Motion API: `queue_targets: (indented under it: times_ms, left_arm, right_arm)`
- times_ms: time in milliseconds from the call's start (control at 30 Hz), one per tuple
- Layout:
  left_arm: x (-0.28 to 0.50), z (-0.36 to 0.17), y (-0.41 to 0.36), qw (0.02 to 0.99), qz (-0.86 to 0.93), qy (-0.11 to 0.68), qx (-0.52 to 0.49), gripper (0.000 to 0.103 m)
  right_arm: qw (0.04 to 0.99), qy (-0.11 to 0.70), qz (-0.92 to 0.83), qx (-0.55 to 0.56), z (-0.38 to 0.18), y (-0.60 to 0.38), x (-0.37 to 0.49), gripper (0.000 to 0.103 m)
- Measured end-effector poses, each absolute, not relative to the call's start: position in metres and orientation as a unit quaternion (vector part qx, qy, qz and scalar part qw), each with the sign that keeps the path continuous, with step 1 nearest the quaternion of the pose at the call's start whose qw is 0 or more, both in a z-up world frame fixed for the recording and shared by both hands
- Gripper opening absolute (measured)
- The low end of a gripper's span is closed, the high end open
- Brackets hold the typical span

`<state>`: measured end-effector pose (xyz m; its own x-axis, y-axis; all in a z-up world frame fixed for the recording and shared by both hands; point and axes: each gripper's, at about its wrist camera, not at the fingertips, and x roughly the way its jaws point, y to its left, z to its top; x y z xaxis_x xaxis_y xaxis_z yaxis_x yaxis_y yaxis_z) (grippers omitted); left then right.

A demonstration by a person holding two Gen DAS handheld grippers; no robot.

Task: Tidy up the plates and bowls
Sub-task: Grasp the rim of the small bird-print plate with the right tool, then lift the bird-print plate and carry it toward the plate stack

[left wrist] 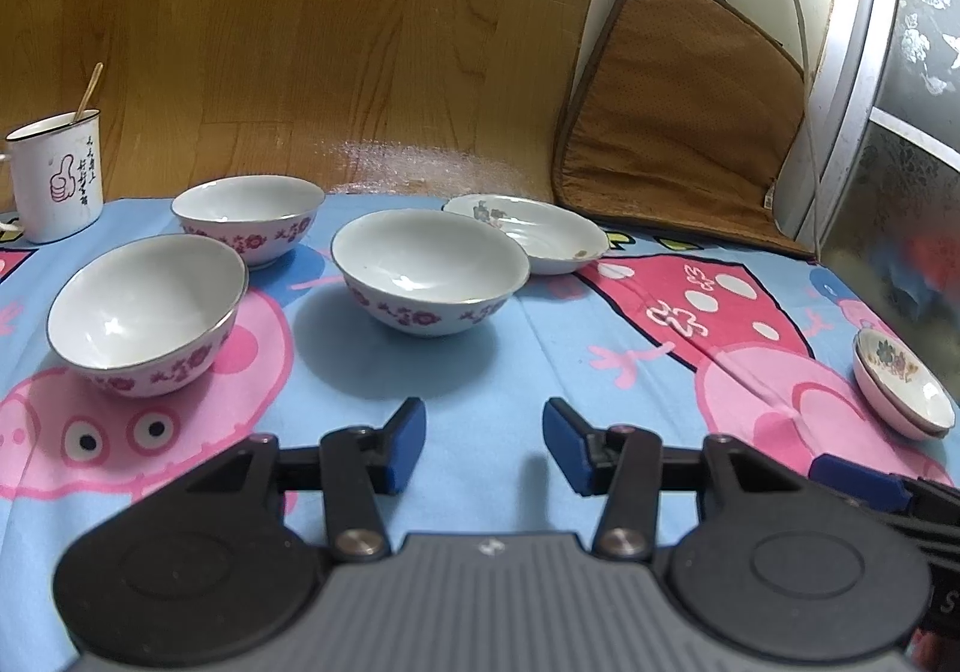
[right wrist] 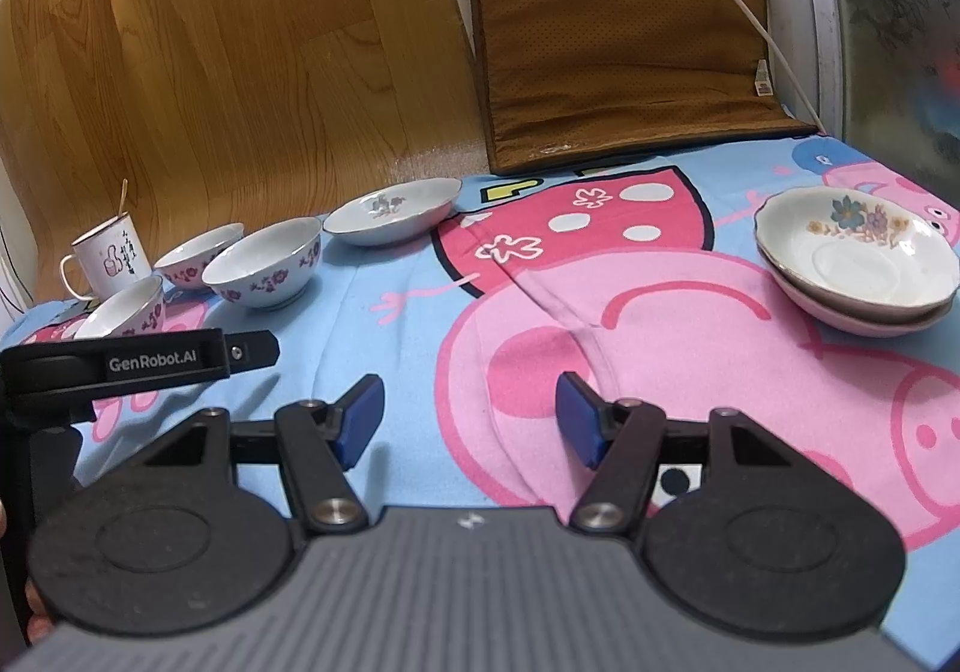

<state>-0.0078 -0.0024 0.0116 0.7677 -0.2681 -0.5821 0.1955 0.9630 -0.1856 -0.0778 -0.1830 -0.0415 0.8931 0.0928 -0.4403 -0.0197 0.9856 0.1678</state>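
Three white bowls with purple flowers stand on the cartoon cloth: one near left (left wrist: pixel 144 315), one far left (left wrist: pixel 249 216), one in the middle (left wrist: pixel 429 270). A shallow white plate (left wrist: pixel 528 231) sits behind the middle bowl. Two stacked flowered plates (left wrist: pixel 903 390) lie at the right; they also show in the right wrist view (right wrist: pixel 858 267). My left gripper (left wrist: pixel 485 444) is open and empty, in front of the middle bowl. My right gripper (right wrist: pixel 469 420) is open and empty over the cloth, left of the stacked plates. The bowls (right wrist: pixel 264 264) and single plate (right wrist: pixel 393 210) lie far left there.
A white enamel mug (left wrist: pixel 57 177) with a stick in it stands at the far left corner. A brown cushion (left wrist: pixel 678 126) leans on the wall behind the table. A wood-pattern sheet (left wrist: pixel 300 42) covers the back wall. The left gripper's body (right wrist: pixel 138 360) shows at the right view's left edge.
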Motion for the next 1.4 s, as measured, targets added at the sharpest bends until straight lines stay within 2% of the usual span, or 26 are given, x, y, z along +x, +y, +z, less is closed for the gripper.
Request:
queue_targets:
  times_ms: [333,533,800,867,933,1200,1400]
  left_arm:
    - [-0.006,0.014,0.010,0.939,-0.115,0.312,-0.087,0.045]
    - [-0.002,0.013,0.015,0.937,-0.110,0.316,-0.102,0.045]
    - [0.003,0.011,0.017,0.933,-0.112,0.324,-0.108,0.045]
    - [0.003,0.011,0.017,0.933,-0.112,0.324,-0.106,0.045]
    - [0.003,0.011,0.017,0.933,-0.112,0.324,-0.107,0.045]
    - [0.004,0.011,0.021,0.933,-0.107,0.324,-0.115,0.045]
    - [-0.002,0.014,0.019,0.936,-0.117,0.314,-0.110,0.045]
  right_arm:
    - [0.975,0.207,0.053,0.068,0.006,-0.187,-0.017,0.051]
    - [0.957,0.254,0.054,0.130,0.010,-0.196,0.061,0.035]
    - [0.944,0.302,0.033,0.125,-0.006,-0.187,0.129,0.030]
    - [0.942,0.311,0.027,0.121,-0.010,-0.184,0.137,0.022]
    - [0.941,0.314,0.027,0.120,-0.013,-0.183,0.138,0.012]
    - [0.947,0.300,0.012,0.114,-0.007,-0.191,0.104,0.011]
    - [0.944,0.300,0.019,0.135,-0.006,-0.215,0.034,0.011]
